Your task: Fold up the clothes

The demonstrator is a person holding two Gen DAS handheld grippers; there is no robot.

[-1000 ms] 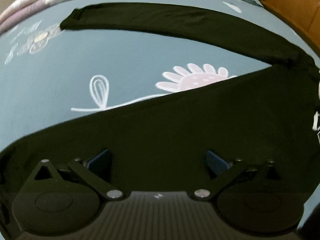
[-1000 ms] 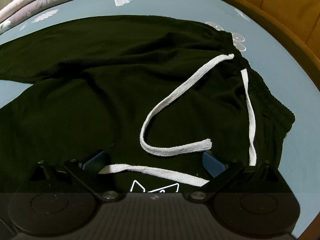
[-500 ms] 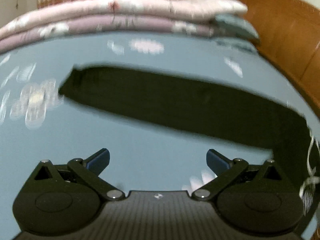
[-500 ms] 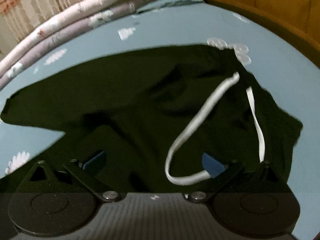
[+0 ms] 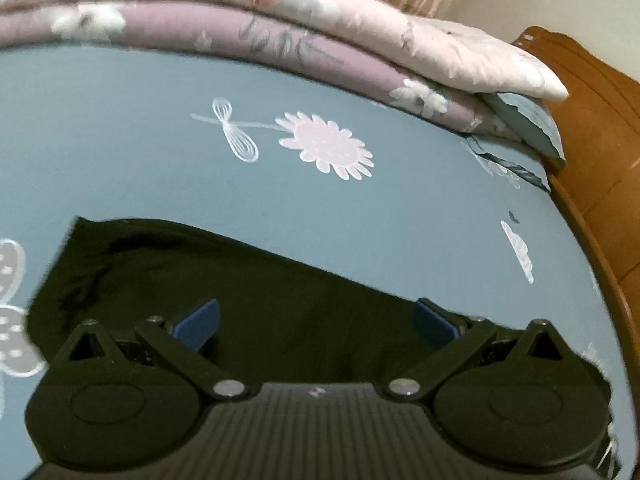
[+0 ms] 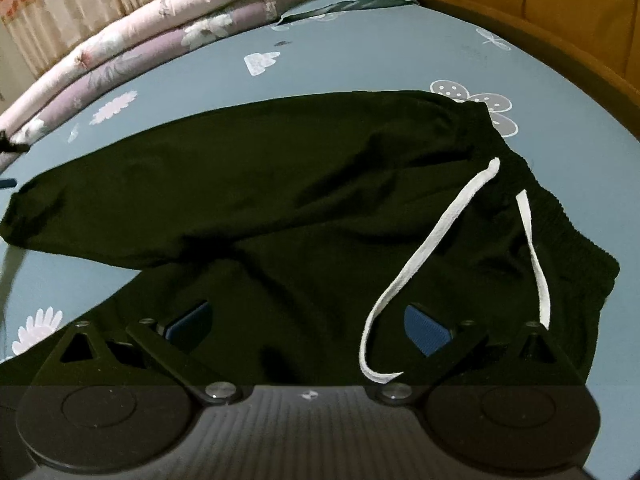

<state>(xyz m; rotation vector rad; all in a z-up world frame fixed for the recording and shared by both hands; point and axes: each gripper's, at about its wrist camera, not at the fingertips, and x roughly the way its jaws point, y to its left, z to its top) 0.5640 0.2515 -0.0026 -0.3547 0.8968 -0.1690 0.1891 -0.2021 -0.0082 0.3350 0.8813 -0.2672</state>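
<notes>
While both my grippers, left (image 5: 316, 320) and right (image 6: 308, 328), gape wide above the black cotton pants (image 6: 280, 184), its white drawstring (image 6: 432, 248) could snag a finger.

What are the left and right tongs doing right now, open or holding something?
Left tongs: open, empty, over the black pants leg.
Right tongs: open, empty, over the pants near the white drawstring.

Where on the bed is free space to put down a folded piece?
Bare sheet lies between the black pants and the stacked quilts, also between the waistband and the wooden bed frame. Near both grippers, pants cover everything.
</notes>
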